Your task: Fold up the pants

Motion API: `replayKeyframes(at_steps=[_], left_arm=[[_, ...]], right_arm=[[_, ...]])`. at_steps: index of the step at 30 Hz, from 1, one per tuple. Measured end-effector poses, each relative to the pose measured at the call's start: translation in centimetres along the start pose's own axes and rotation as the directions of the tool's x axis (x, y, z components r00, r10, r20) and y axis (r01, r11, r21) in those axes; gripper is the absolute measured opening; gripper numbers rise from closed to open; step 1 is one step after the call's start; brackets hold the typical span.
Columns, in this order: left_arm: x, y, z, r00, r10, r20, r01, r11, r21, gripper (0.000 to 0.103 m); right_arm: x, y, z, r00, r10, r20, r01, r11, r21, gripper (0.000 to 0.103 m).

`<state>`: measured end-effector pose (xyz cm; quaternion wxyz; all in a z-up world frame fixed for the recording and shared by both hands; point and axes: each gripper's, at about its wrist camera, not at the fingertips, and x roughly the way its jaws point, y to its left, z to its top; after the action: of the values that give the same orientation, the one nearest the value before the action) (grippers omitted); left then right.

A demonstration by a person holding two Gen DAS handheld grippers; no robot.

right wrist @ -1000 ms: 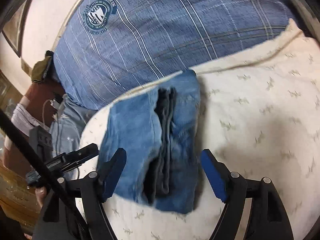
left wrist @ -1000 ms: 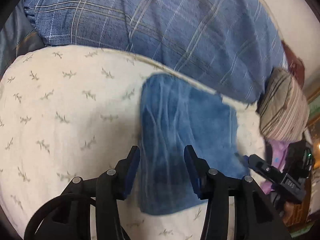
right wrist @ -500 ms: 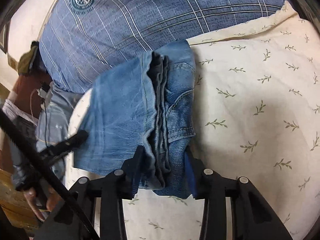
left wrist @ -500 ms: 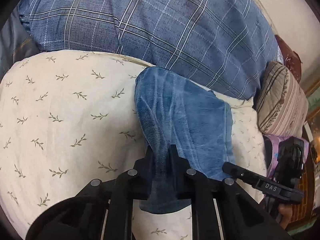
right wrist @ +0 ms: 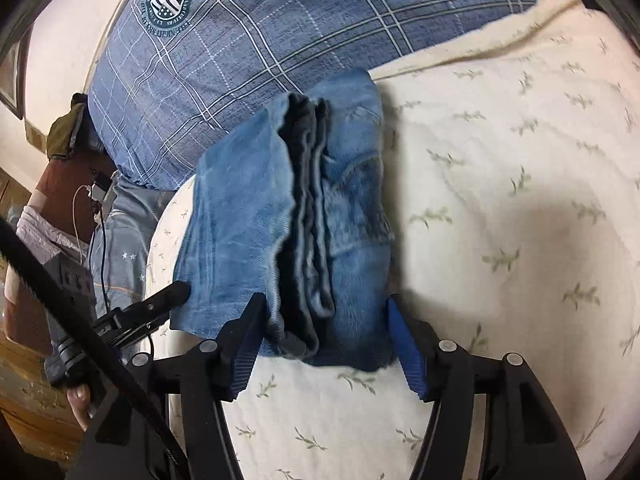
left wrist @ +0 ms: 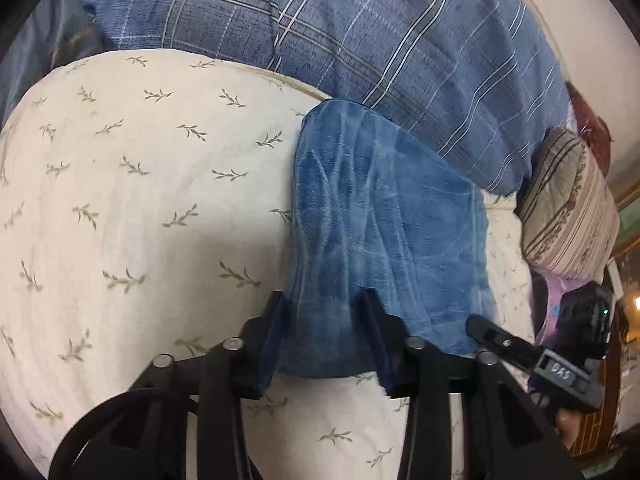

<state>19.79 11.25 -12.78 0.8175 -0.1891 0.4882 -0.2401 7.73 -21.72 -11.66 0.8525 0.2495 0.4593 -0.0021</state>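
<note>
The pants (left wrist: 384, 232) are lying folded on the bed (left wrist: 140, 208), both the left gripper (left wrist: 324, 332) and right gripper (right wrist: 326, 332) sitting half-open astride the near edge, so any snagging finger risks dragging the layers apart.

- The round crest printed on the blue plaid blanket (right wrist: 168, 4) carries a ribbon reading "STARS"; the ring of small letters around it is too fine to read
- The black gripper body (left wrist: 568, 376) at the right bears raised letters "DAS", seen upside down
</note>
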Motion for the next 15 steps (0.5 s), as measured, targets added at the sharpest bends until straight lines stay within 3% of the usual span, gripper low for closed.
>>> replayKeyframes(at_steps=[2,4,6,8,10,13,15], left_arm=[[0.0,-0.6,0.0,1.0,0.0,0.006,0.0,0.999,0.039,0.018],[-0.4,-0.8,0.3,1.0,-0.02,0.022,0.019,0.999,0.042,0.017],[-1.1,0.0,0.1,0.998,-0.057,0.041,0.057,0.998,0.02,0.021],[-1.8,0.5,-0.7,0.999,-0.005,0.046,0.004,1.0,0.029,0.027],[-3.1,1.0,-1.9,0.997,0.018,0.081,-0.02,0.999,0.026,0.037],[-4.5,1.5,-3.8,0.995,0.012,0.097,-0.012,1.0,0.004,0.038],[-4.9,1.4,-4.8,0.993,0.047,0.106,-0.05,0.999,0.021,0.038]], right_arm=[[0.0,0.5,0.0,1.0,-0.019,0.016,0.02,0.999,-0.028,0.048],[-0.2,1.1,0.1,0.999,-0.033,0.029,0.034,0.998,-0.056,0.044],[-1.0,0.9,-0.3,0.998,0.003,0.068,0.001,0.999,-0.053,0.044],[-1.9,0.5,-1.1,0.996,0.021,0.091,-0.018,0.999,-0.039,0.055],[-2.9,0.2,-2.2,0.994,0.03,0.109,-0.027,0.999,-0.032,0.057],[-4.6,0.6,-4.3,0.986,-0.032,0.161,0.04,0.998,-0.049,0.066],[-4.9,1.1,-5.3,0.979,-0.087,0.185,0.103,0.991,-0.081,0.066]])
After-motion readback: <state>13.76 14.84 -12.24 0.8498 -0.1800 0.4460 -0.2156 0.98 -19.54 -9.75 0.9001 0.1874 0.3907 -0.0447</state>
